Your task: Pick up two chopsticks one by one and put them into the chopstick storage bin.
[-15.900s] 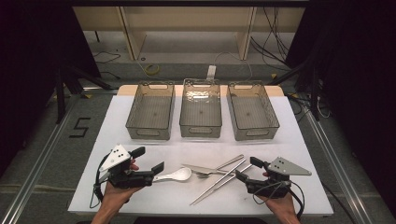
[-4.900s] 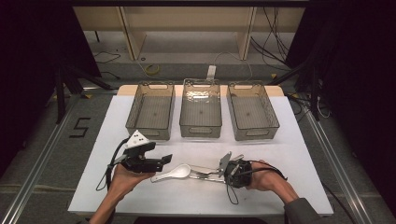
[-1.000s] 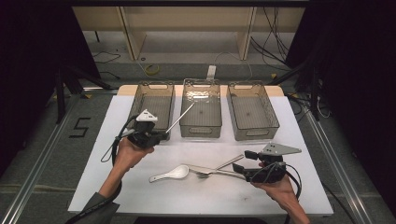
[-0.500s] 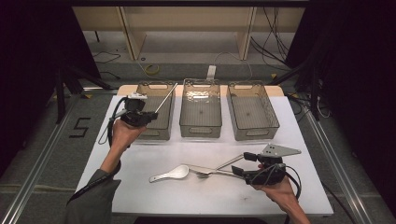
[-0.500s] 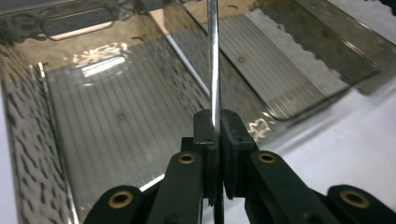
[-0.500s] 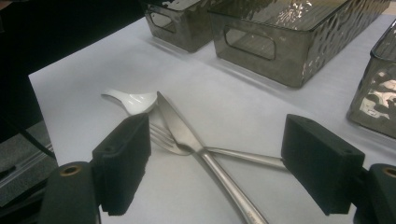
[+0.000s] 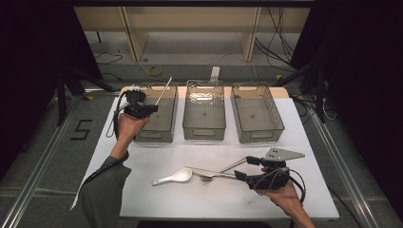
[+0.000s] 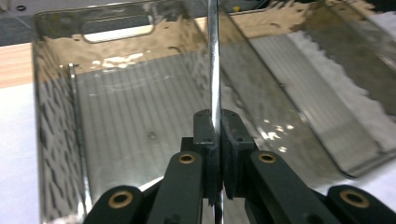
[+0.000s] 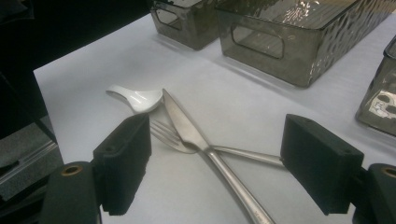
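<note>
The left hand-held gripper point(image 7: 151, 109) is clamped on a thin, stiff, slippery metal chopstick point(image 8: 214, 60) near its lower end, poised over the leftmost clear bin point(image 7: 158, 135), while the right hand-held gripper point(image 9: 215, 168) hovers with jaws apart over the knife point(image 9: 187, 128) and fork point(image 9: 170, 135) on the table point(image 7: 190, 199).

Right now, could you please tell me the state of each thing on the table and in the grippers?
Left hand-held gripper: shut on metal rod, above left bin.
Right hand-held gripper: open, empty.
Middle bin: empty.
Right bin: empty.
White spoon: lying on table.
Knife: lying across fork.
</note>
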`<state>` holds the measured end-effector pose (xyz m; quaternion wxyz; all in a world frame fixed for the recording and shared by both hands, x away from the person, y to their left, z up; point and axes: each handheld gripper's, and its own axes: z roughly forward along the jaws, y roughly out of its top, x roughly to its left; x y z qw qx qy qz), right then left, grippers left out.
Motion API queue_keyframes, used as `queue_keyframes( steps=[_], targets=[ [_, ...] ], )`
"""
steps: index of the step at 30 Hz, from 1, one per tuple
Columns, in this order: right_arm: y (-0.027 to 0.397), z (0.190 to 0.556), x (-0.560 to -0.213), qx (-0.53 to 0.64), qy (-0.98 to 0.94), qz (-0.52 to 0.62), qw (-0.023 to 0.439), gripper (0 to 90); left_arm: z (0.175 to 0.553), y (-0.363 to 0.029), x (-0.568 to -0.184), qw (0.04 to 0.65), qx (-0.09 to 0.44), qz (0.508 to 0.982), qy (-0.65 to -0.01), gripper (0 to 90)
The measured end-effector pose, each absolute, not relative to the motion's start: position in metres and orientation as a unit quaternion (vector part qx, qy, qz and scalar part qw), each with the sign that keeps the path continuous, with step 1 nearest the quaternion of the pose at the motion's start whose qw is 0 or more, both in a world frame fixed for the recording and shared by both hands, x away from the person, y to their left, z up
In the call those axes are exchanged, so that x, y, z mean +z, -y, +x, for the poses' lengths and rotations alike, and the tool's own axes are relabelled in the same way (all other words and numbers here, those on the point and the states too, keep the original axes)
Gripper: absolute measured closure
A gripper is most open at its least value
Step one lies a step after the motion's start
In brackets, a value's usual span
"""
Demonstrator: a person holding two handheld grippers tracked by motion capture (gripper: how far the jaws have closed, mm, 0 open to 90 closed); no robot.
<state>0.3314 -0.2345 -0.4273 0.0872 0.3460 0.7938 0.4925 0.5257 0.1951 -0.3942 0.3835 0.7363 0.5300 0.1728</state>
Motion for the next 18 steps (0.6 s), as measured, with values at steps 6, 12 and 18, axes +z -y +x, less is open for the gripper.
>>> queue_keyframes(
  steps=[6, 12, 18],
  targets=[
    [0.233, 0.331, -0.428, 0.49, -0.798, 0.342, 0.081, 25.7, 0.537, -0.199, -0.402, 0.365, 0.176, 0.738, -0.54, 85.4],
    [0.231, 0.331, -0.429, 0.489, -0.801, 0.336, 0.077, 25.9, 0.545, -0.203, -0.405, 0.363, 0.182, 0.734, -0.544, 85.3],
    [0.23, 0.331, -0.43, 0.484, -0.806, 0.333, 0.071, 25.9, 0.55, -0.205, -0.414, 0.358, 0.183, 0.729, -0.554, 84.9]
  ],
)
